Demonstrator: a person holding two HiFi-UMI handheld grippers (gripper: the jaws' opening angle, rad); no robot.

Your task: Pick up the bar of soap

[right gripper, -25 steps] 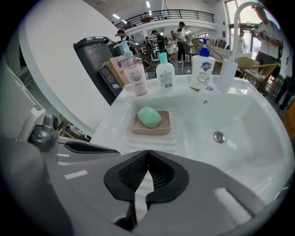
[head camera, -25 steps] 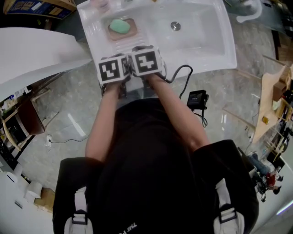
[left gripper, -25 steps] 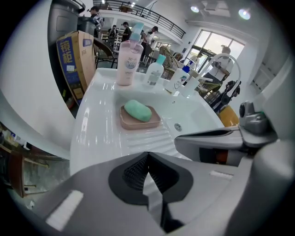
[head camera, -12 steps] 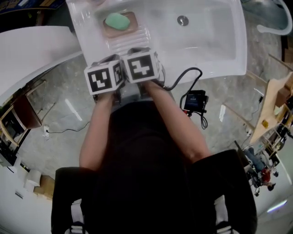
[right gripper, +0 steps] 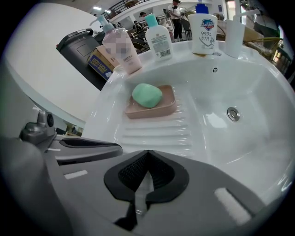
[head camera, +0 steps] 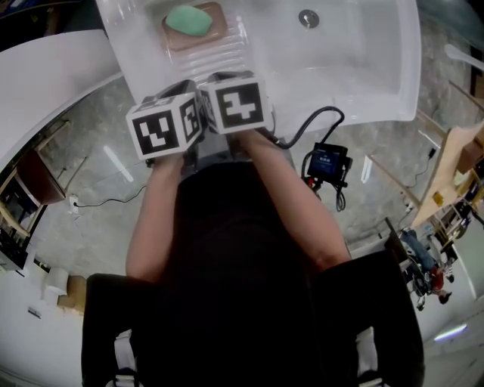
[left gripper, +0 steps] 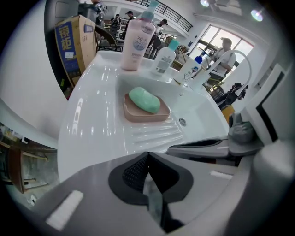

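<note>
A green bar of soap lies on a pinkish-brown dish on the ribbed left shelf of a white sink. It also shows in both gripper views, soap and soap. My left gripper and right gripper hover side by side over the sink's front edge, well short of the dish. Each has its jaws closed together with nothing between them. In the head view only their marker cubes show, left and right; the jaws are hidden beneath.
Bottles stand along the sink's back rim: a pink one, a white one with a teal cap and a pump bottle. The drain sits in the basin to the right. A black device with cables lies on the floor.
In the head view the sink and soap have slid toward the top edge. The two grippers appear a little larger and further left, still side by side and shut. The soap stays on its dish.
</note>
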